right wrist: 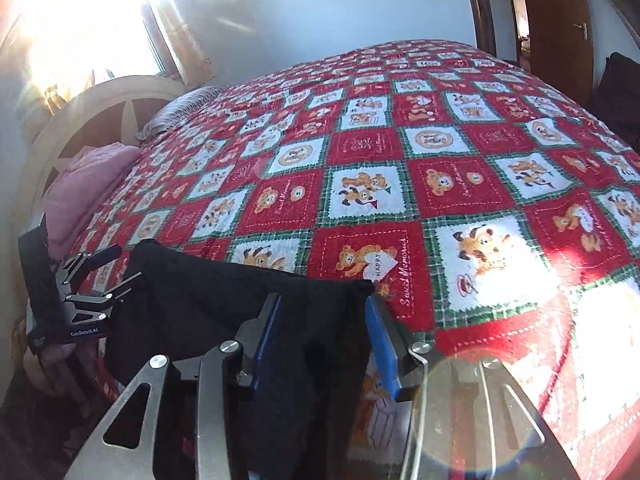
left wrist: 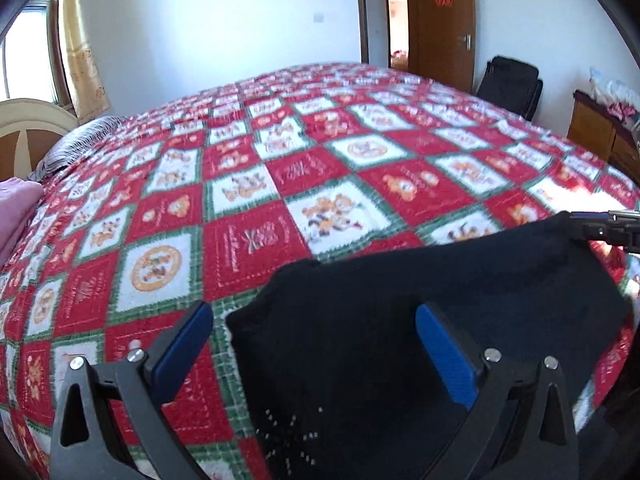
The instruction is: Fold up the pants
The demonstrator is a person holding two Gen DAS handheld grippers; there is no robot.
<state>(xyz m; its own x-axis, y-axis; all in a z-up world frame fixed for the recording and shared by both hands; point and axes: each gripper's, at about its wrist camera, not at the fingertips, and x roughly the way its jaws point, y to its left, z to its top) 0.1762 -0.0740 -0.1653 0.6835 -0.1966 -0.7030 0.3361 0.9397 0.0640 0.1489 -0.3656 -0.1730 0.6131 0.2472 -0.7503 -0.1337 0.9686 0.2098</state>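
Left wrist view: left gripper (left wrist: pixel 314 344), blue pads spread wide, black pants (left wrist: pixel 420 300) lying between them, pads not pressing the cloth. Pants on the near edge of the red, white and green checked bedspread (left wrist: pixel 248 184), reaching right to the right gripper (left wrist: pixel 612 232), whose tips meet the cloth's far corner. Pink folded cloth (left wrist: pixel 16 212) at left edge; wooden door (left wrist: pixel 444 20) beyond.

Right wrist view: right gripper (right wrist: pixel 322 344), jaws parted, corner of the pants (right wrist: pixel 224 300) between the blue pads; contact with the pads cannot be told. Left gripper (right wrist: pixel 108 272) at the pants' left end, fingers apart. Pink cloth (right wrist: pixel 88 184) beside the headboard (right wrist: pixel 100 108).
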